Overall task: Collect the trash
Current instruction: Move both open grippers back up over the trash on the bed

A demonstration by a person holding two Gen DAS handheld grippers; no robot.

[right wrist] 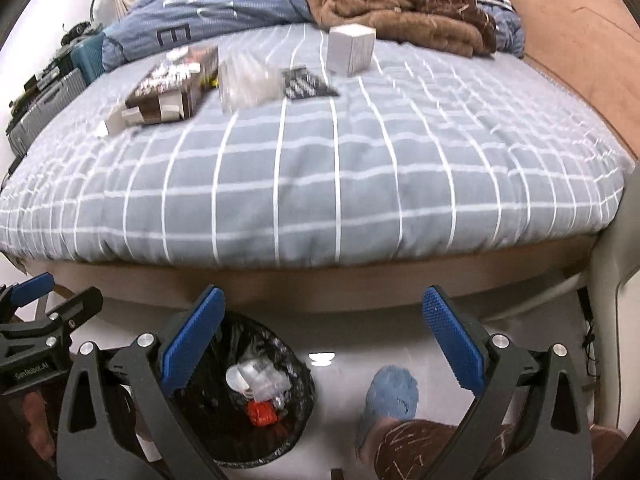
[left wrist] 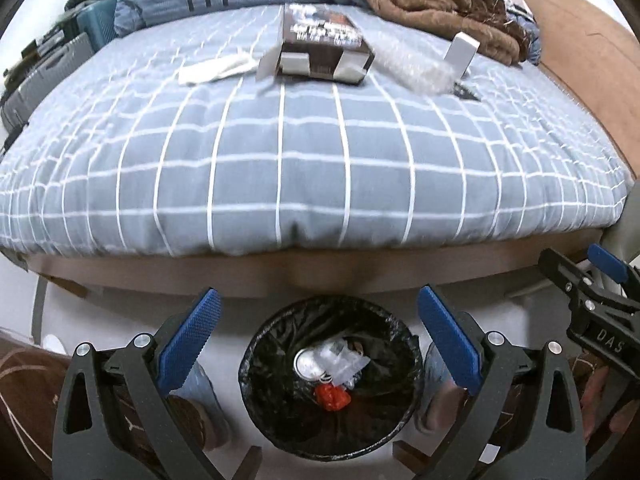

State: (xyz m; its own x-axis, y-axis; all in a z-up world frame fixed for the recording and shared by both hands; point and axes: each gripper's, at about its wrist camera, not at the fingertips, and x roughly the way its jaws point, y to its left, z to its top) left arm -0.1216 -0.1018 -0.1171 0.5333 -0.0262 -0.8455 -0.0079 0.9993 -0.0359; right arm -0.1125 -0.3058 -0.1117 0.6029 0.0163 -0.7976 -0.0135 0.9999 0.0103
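Black bin (left wrist: 330, 376): we see trash inside, perhaps a can.
Left gripper (left wrist: 318, 344): wide, empty.
Right gripper (right wrist: 322, 344): wide, empty.

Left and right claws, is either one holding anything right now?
Nothing is held. The left claw and right claw are both open and empty above the floor.

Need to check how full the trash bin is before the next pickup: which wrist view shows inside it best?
The left wrist view: the trash bin sits centred between the open fingers, its whole rim and contents visible. In the right wrist view the bin lies low left, its near-left side hidden behind that gripper's left finger.
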